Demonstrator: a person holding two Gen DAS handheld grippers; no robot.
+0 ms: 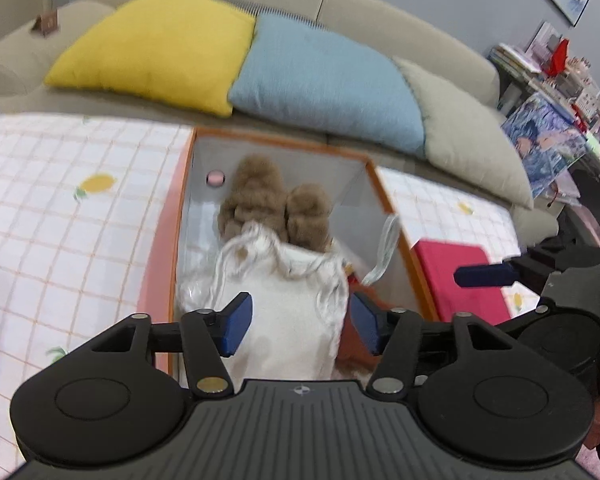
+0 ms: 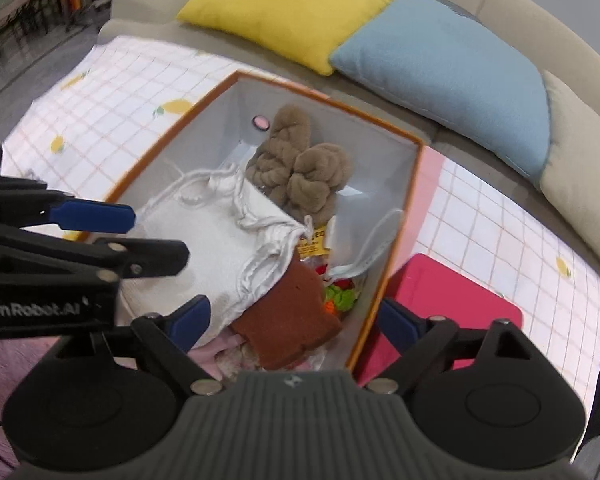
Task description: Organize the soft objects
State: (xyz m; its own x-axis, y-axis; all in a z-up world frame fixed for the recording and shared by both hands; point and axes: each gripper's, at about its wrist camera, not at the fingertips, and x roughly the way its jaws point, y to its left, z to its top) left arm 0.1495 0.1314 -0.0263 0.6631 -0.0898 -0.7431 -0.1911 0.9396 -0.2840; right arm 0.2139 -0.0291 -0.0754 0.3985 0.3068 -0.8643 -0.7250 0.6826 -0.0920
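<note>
The left gripper (image 1: pixel 298 322) is wide open above the white bag (image 1: pixel 296 300), holding nothing. The right gripper (image 2: pixel 294 320) is wide open too, empty, over a brown cloth (image 2: pixel 290 316). Both soft things lie inside the orange box (image 2: pixel 404 216). Behind them sits brown fluff (image 2: pixel 300 168). Farther back, pillows (image 1: pixel 156 44) lean on the sofa (image 1: pixel 380 4).

Beige sofa (image 1: pixel 380 4) w/ yellow cushion (image 1: pixel 156 48), blue cushion (image 1: pixel 324 80) & grey cushion (image 1: pixel 472 136) side by side; cluttered shelf (image 1: pixel 552 76) at right; checked lemon-print cloth (image 1: pixel 60 200) in front.
</note>
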